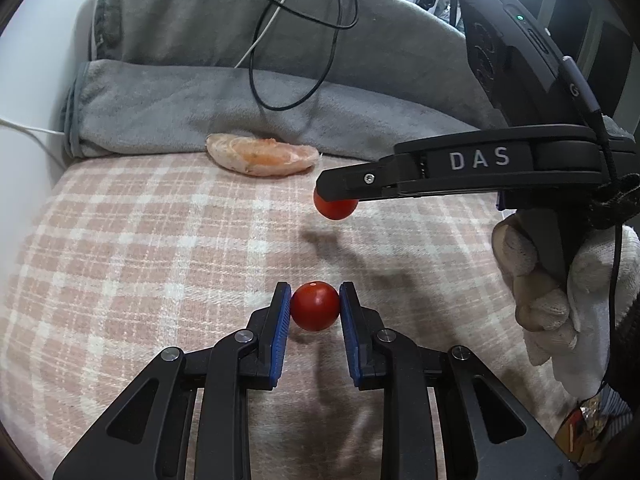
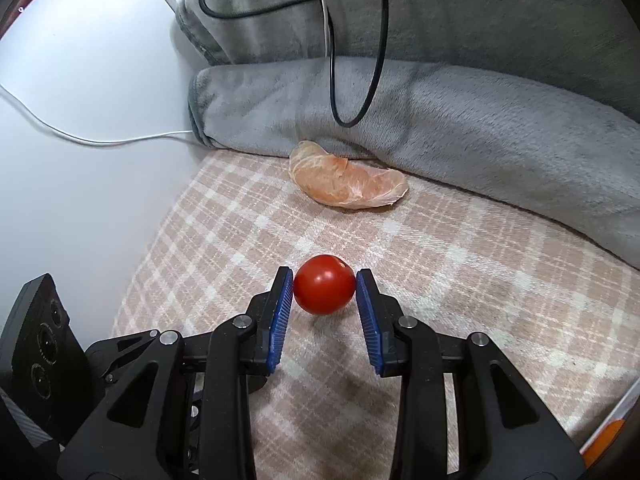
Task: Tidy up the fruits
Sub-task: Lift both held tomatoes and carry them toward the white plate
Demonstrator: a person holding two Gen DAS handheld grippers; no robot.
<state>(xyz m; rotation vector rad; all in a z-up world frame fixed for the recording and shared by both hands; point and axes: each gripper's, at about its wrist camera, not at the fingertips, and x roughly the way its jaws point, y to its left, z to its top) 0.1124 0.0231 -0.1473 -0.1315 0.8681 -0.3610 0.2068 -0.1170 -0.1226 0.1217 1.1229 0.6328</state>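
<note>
Left wrist view: the left gripper (image 1: 315, 307) is clamped on a small round red cherry tomato (image 1: 315, 306), its blue ribbed pads pressing both sides, and holds it above the pink-and-cream checked blanket (image 1: 140, 248) toward the near edge. A gloved hand (image 1: 560, 288) carries the right gripper (image 1: 335, 200) in from the right edge; a second red tomato (image 1: 336, 209) shows under its tip, lifted clear of the cloth with its shadow below. A peeled pale-orange citrus segment (image 1: 260, 155) lies at the far edge of the checked blanket, against the folded grey fleece blanket (image 1: 240, 100).

Right wrist view: the right gripper (image 2: 325, 286) grips the second red tomato (image 2: 325, 285) between its blue pads, above the middle of the checked blanket (image 2: 480, 280). The citrus segment (image 2: 346, 181) rests beyond it at the far edge, by the grey fleece (image 2: 480, 128).

Judging by this, the sorting is midway: both tomatoes are picked up but neither is set down, the segment looks untouched, and no bowl or tray shows.
</note>
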